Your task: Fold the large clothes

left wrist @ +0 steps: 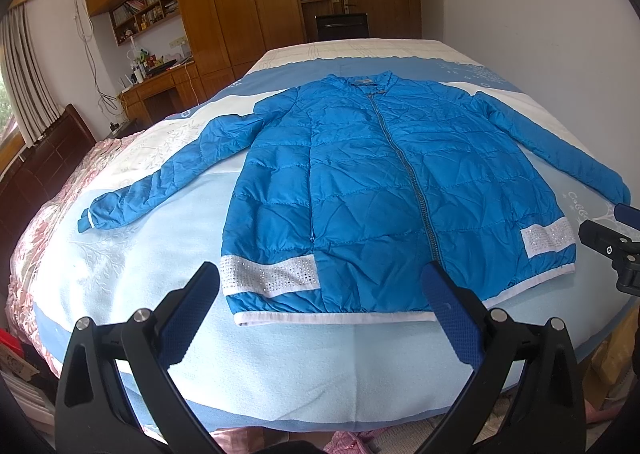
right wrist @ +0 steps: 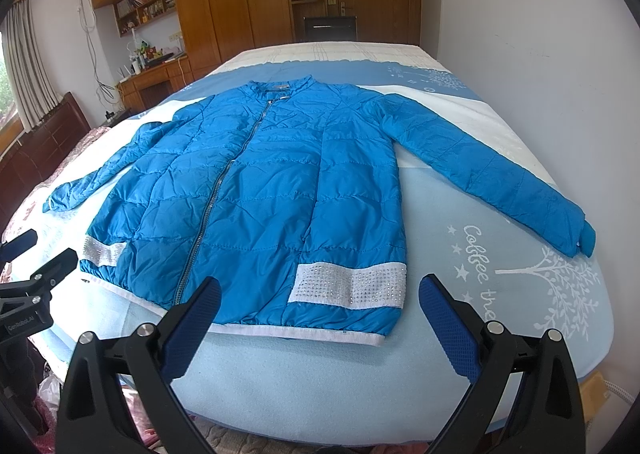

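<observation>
Bed (left wrist: 280, 366) w/ pale blue blanket fills the view. Blue quilted jacket (left wrist: 360, 182) lies flat on it, front up, zipped, sleeves out to both sides, white hem toward the near edge. Left gripper (left wrist: 322, 312) hangs over the hem, jaws spread wide, nothing in them. Right gripper (right wrist: 320, 318) likewise: wide apart, empty, above the hem's right corner.

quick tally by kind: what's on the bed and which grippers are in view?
Blue jacket: 1
Sleeves spread out: 2, left-side one and right-side one
White studded bands at the hem: 2
Grippers, both open: 2, left gripper, right gripper
Total: 7
</observation>
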`<act>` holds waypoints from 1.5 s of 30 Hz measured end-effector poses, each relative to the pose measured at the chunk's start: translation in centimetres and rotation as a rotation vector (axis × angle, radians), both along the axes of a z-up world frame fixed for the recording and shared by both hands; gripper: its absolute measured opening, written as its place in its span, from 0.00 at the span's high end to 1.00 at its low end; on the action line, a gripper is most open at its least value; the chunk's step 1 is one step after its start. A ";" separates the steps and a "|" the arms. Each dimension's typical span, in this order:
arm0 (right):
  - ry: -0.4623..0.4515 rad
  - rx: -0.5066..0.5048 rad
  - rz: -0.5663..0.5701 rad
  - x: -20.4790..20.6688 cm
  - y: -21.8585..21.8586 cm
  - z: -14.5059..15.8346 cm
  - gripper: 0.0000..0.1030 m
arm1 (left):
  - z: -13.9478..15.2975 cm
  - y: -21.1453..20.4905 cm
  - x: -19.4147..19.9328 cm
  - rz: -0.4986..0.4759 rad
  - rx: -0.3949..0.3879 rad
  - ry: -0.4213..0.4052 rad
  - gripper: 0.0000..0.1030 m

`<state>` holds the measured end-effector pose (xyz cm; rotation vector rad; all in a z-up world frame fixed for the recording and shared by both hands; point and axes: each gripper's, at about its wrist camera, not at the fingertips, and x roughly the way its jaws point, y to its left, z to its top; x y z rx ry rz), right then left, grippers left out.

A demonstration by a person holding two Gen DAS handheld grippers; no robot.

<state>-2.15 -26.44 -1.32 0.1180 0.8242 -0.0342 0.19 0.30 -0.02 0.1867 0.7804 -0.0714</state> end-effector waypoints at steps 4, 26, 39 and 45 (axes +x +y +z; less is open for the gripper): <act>0.001 0.000 0.000 0.0 0.0 0.0 0.04 | 0.0 0.0 0.0 -0.001 0.000 0.000 0.03; -0.001 0.000 0.000 0.1 0.2 0.1 0.04 | 0.0 -0.1 0.0 0.000 0.001 -0.003 0.03; 0.000 0.000 0.000 0.2 0.1 0.1 0.04 | 0.2 -0.2 -0.1 -0.002 0.001 -0.004 0.03; 0.001 0.001 0.001 0.3 0.0 0.0 0.04 | 0.3 -0.2 0.0 -0.001 0.002 -0.001 0.03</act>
